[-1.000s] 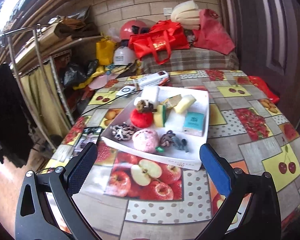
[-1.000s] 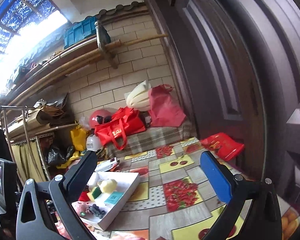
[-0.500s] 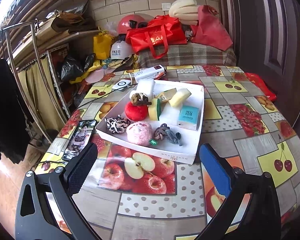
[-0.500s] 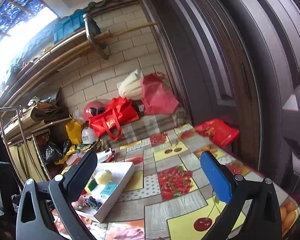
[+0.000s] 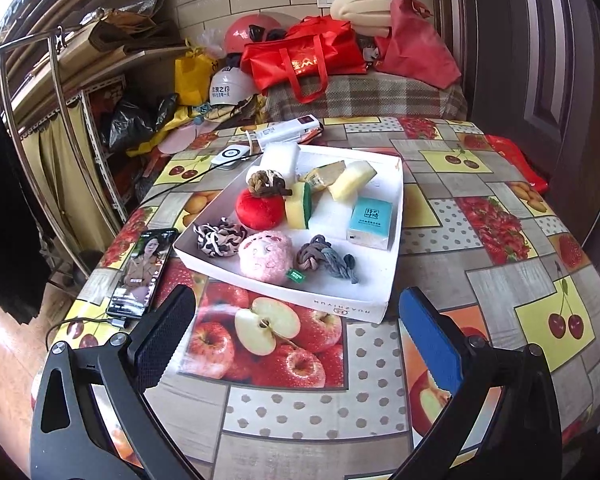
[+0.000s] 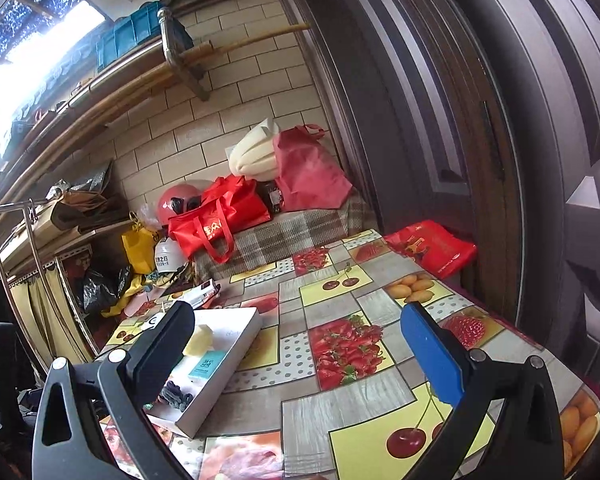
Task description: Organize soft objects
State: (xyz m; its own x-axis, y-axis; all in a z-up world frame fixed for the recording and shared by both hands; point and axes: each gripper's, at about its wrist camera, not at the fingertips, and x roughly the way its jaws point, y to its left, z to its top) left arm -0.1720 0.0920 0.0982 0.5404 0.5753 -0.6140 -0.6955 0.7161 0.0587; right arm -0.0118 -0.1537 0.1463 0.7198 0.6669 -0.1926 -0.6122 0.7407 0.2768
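I've tipped my left gripper (image 5: pixel 296 336) down over the white tray (image 5: pixel 340 307) of soft toys and sponges, jaws wide, empty; my right gripper (image 6: pixel 300 354), wide too, idles far right.

Both views are lit by daylight entering from the upper left, where the opening (image 6: pixel 32 64) is blown out to white. Soft, faint shadows are cast. Straight lines are bowed by fisheye distortion and corners are vignetted black. The far clutter is rendered slightly soft, perhaps from motion blur.
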